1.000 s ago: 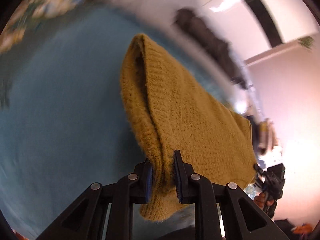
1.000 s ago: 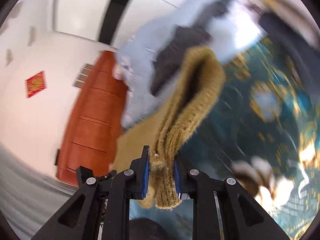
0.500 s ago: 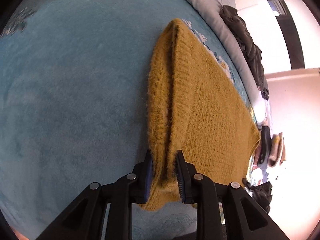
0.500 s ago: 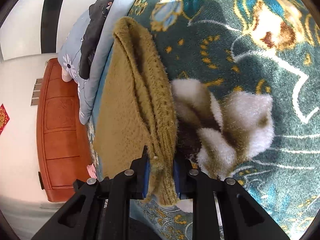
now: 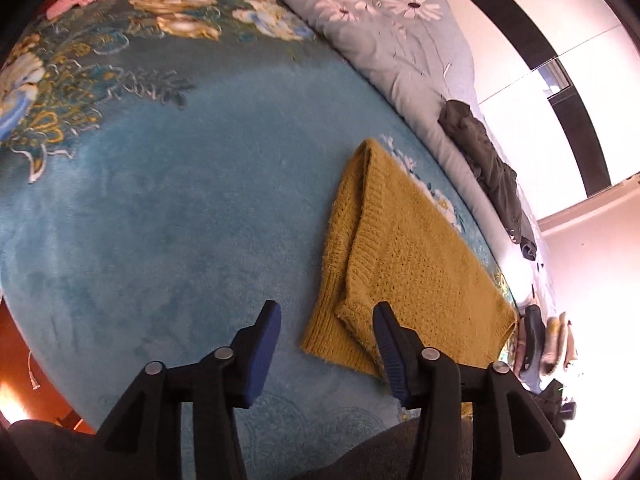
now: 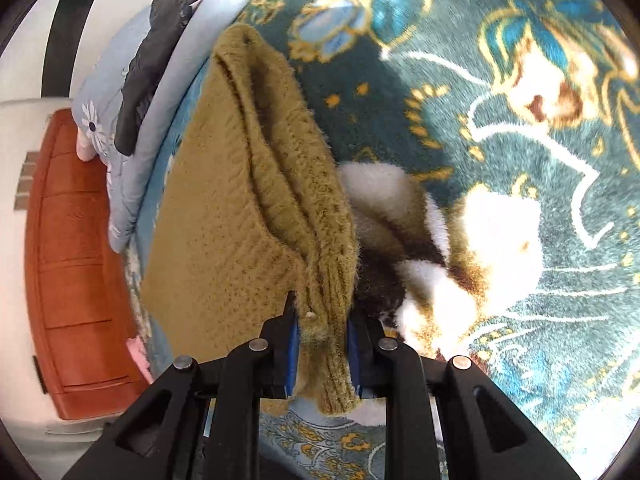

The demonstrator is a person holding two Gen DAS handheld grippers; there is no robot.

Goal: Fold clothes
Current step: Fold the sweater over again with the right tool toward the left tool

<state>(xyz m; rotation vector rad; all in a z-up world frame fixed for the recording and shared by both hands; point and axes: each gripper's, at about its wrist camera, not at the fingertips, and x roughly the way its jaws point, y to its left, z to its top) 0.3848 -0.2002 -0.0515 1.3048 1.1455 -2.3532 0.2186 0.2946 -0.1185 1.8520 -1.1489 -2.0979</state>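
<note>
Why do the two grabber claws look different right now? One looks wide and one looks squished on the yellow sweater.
The left gripper is open, with nothing between its fingers; the right gripper is shut on the yellow sweater.
The left one sits just off the sweater's near corner; the right one pinches a folded edge.
Both have black arms with blue pads and point at the same sweater on the blue blanket.

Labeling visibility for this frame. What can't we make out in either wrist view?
- Mustard sweater: near hem hidden behind the left claw in the left view.
- Sweater edge inside the right claw: covered by its pads, right view.
- Items at the bed's far corner: too small and overexposed, left view.
- Dark garment on the blue quilt: type unclear, bunched and distorted near the rim.
</note>
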